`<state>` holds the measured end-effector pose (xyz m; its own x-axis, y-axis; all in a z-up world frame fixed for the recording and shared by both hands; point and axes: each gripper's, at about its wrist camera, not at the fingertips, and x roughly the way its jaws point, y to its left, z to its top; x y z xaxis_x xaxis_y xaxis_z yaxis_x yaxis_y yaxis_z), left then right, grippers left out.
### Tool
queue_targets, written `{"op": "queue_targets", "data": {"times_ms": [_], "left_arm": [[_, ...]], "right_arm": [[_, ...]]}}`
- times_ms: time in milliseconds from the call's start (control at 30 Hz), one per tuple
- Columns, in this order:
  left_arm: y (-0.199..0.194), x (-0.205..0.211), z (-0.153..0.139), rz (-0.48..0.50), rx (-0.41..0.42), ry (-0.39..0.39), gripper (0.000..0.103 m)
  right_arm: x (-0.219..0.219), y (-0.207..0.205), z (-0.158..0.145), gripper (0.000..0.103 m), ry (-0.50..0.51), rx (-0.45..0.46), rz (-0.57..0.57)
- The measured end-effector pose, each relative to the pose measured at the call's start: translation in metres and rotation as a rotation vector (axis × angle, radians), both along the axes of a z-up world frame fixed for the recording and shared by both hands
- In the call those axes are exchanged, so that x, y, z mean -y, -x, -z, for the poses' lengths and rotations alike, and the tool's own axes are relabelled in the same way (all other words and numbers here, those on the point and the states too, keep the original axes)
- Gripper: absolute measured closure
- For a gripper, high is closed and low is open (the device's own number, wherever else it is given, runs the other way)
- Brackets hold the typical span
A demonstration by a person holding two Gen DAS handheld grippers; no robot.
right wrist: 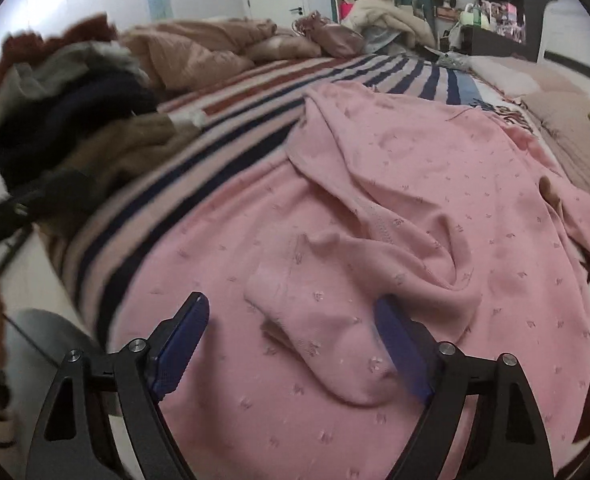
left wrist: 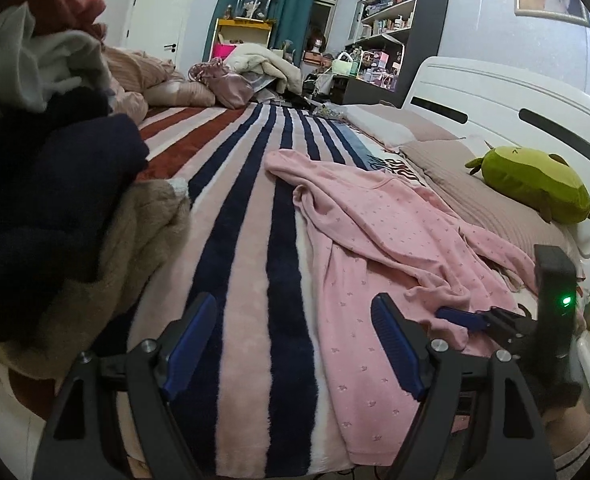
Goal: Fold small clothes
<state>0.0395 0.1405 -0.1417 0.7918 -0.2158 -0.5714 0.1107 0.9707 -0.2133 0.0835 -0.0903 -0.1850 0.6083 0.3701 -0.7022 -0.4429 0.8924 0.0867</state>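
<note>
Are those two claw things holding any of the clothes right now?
No. Both the left gripper and right gripper have open jaws; the pink garment lies loose on the bed.

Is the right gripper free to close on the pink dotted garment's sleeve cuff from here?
Probably yes: the right gripper is open, the pink dotted garment's sleeve cuff lies between its fingers, and nothing covers it.
</note>
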Motion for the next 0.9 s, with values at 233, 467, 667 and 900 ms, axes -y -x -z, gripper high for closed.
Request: {"op": "queue_targets", "data": {"times_ms": [233, 467, 667, 900], "left_arm": [[-0.007, 0.004, 0.004, 0.031, -0.009, 0.027, 0.026], [-0.013, 0.017, 0.018, 0.063, -0.054, 0.040, 0.026], [-0.028, 0.022, 0.023, 0.064, -0.080, 0.045, 0.026], [-0.058, 0.032, 0.012, 0.116, -0.081, -0.009, 0.026]], "right_arm": [[0.052, -0.003, -0.016, 0.096, -0.124, 0.023, 0.160], [0.141, 0.025, -0.048, 0.097, -0.255, 0.110, 0.293], [0.181, 0.043, -0.034, 0.098, -0.279, 0.031, 0.314], [0.196, 0.064, -0.036, 0.067, -0.203, 0.041, 0.321]]}}
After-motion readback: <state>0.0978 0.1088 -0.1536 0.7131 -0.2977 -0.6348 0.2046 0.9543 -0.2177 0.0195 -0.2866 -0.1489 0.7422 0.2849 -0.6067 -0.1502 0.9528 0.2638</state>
